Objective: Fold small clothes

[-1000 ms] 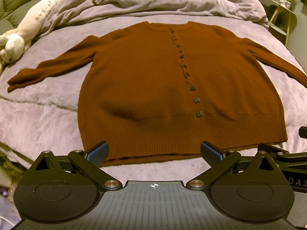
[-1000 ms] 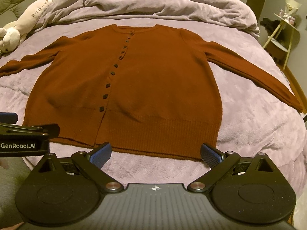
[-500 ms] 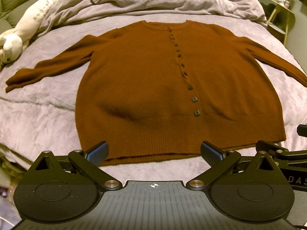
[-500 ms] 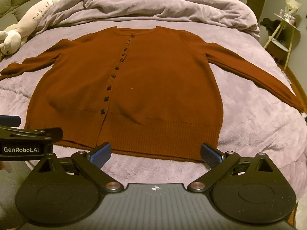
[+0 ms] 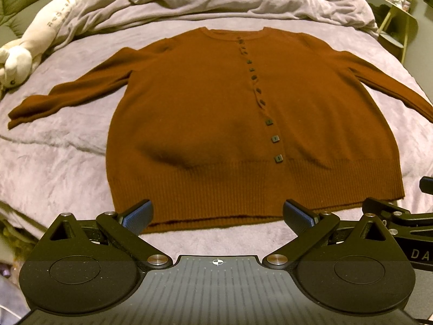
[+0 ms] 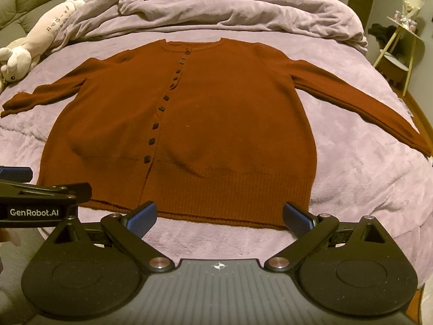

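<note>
Cardigan (image 5: 216, 124) flat beyond spread fingers (image 5: 138, 215), hem nearest.

Both wide-open grippers (image 5: 216, 215) (image 6: 219, 215) eased slightly toward 12 o'clock; ribbed hem of rust-brown buttoned knit cardigan (image 5: 243, 124) now nearer the fingertips.

Rust-brown cardigan (image 5: 216, 124) — buttoned, flat, sleeves spread wide.
</note>
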### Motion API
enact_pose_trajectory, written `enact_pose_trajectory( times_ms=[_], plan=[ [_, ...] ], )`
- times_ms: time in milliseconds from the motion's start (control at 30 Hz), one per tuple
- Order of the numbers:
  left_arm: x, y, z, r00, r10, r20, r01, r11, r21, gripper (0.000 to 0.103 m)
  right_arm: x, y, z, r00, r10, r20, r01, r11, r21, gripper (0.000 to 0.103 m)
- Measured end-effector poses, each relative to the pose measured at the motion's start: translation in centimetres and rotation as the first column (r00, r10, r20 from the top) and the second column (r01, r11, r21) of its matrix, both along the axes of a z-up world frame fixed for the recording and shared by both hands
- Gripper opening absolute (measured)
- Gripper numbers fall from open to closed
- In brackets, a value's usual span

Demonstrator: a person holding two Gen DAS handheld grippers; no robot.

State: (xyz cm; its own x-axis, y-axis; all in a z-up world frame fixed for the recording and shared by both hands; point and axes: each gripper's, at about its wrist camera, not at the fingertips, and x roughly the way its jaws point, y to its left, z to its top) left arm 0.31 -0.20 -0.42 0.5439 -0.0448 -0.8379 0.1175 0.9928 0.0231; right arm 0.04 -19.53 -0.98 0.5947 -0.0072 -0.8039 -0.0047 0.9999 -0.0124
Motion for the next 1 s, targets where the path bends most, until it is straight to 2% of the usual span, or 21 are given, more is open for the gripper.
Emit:
enact_pose_trajectory(
  times_ms=[733, 1000],
  plan=[
    [-0.03, -0.01, -0.39, 1.000, 0.005, -0.012, -0.005, 1.000, 0.001, 0.103, -0.28, -0.22, -0.22, 1.000, -0.002, 0.006, 0.002, 1.000, 0.015, 0.099],
    [0.07, -0.06, -0.46, 1.000, 0.006, -0.019, -0.006, 1.000, 0.003, 0.103, -0.76, -0.25, -0.25, 0.999, 0.012, 0.042, -0.013, 1.000, 0.025, 0.099]
  ],
)
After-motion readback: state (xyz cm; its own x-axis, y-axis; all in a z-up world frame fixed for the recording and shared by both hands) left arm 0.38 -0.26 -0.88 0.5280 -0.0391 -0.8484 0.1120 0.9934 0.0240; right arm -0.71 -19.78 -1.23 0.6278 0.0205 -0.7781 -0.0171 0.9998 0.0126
